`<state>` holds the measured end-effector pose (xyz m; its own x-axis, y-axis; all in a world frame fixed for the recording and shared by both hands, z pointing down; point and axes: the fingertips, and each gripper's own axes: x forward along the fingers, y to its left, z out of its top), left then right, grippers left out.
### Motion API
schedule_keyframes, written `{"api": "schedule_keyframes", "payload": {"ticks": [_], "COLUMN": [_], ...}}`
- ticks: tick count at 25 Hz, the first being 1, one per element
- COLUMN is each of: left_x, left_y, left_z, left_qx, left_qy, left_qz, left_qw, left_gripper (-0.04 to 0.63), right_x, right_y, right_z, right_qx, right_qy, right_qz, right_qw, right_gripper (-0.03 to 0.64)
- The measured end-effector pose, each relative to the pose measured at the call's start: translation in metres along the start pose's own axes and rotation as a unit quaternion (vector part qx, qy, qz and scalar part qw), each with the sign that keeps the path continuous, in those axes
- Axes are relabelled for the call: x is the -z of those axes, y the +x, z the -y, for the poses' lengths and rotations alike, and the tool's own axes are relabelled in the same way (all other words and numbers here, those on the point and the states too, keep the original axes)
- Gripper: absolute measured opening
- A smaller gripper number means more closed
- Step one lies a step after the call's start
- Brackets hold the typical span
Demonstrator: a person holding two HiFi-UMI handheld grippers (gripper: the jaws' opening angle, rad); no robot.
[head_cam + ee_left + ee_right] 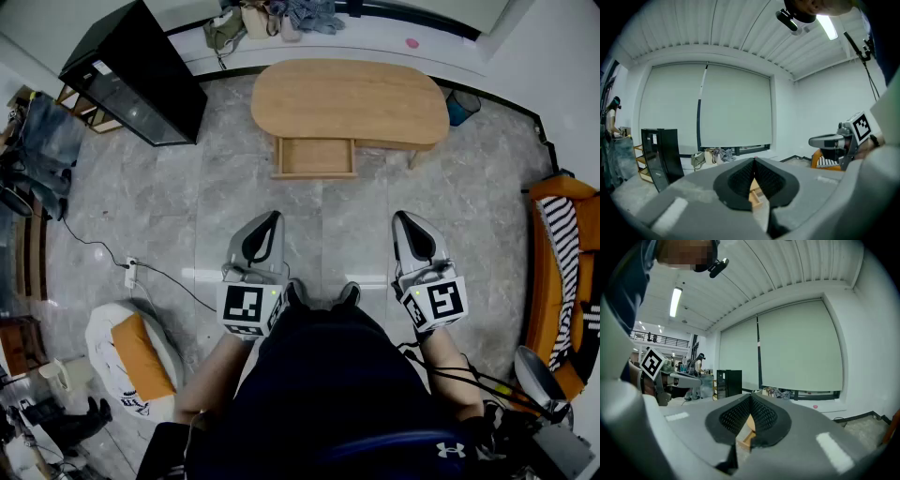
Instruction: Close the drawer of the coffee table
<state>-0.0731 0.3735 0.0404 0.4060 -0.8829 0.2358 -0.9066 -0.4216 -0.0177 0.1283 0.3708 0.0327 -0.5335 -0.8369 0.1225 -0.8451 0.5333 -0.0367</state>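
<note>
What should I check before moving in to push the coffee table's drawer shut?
1. Shallow light-wood drawer stands pulled out of the oval light-wood coffee table: ok.
2. Nothing pokes over the drawer's rim: ok.
3. Left gripper shut, empty: ok.
4. Right gripper shut, empty: ok.
5. Grippers at the drawer front: not ok, both well short, grey tiled floor between.

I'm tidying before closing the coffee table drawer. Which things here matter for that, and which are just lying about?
For the job: coffee table, its open drawer, left gripper, right gripper.
Lying about: black cabinet, power strip, orange seat, clothes pile.
</note>
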Motion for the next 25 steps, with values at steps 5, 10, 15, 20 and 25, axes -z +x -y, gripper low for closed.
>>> {"api": "schedule_keyframes", "payload": {"ticks": [5,10,15,20,25], "left_x": [-0.004,-0.002,0.005,0.021,0.039], "left_y": [0.008,0.015,0.016,0.01,0.001], "left_z": [0.022,0.034,0.047,0.055,0.05], "left_qx": [-0.016,-0.039,-0.064,-0.086,-0.096], "left_qy": [0.005,0.003,-0.011,-0.014,-0.022], "left_qz": [0.002,0.002,-0.008,-0.026,-0.048], "left_qw": [0.9999,0.9992,0.9979,0.9959,0.994], "left_gripper": [0.002,0.002,0.002,0.002,0.002], "right_x": [0.006,0.012,0.015,0.033,0.051], "right_y": [-0.017,-0.027,-0.036,-0.042,-0.038], "right_z": [0.024,0.045,0.067,0.08,0.076], "right_qx": [-0.005,-0.013,-0.021,-0.028,-0.031], "right_qy": [0.0,0.002,0.021,0.033,0.046], "right_qz": [0.002,0.002,0.005,-0.006,-0.026], "right_qw": [1.0,1.0,1.0,0.999,0.998], "right_gripper": [0.0,0.0,0.002,0.002,0.002]}}
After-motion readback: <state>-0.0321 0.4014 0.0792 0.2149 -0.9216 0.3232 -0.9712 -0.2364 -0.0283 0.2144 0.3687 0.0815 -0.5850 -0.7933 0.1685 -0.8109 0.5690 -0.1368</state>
